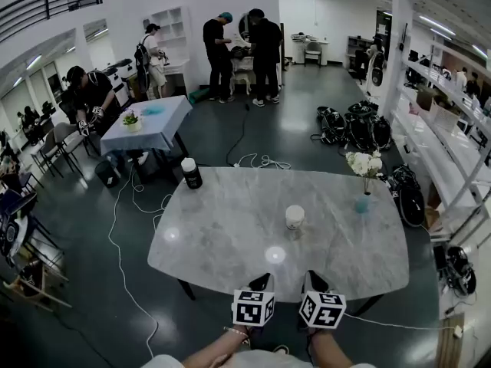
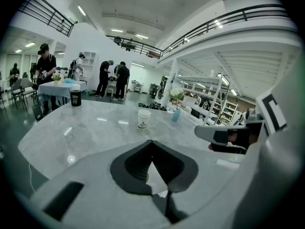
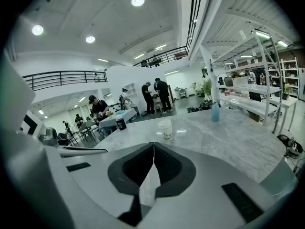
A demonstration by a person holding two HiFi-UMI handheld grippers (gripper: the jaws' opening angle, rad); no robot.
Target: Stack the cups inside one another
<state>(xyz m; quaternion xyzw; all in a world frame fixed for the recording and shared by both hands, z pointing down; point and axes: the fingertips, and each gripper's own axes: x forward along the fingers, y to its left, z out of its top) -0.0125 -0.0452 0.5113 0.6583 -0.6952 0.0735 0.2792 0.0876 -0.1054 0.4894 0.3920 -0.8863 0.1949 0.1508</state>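
**Both grippers closed, cup waits mid-table**

I hold my left gripper (image 1: 260,280) and right gripper (image 1: 315,280) side by side at the near edge of the grey marble-patterned oval table (image 1: 222,236). Each gripper view shows its two dark jaws pressed together at the tips, with nothing between them. The white paper cup with dark print (image 1: 294,217) stands upright near the table's middle, ahead of both grippers and well apart from them. A black canister with a white lid (image 1: 190,173) stands at the far left edge. A blue vase of white flowers (image 1: 362,202) stands at the far right.
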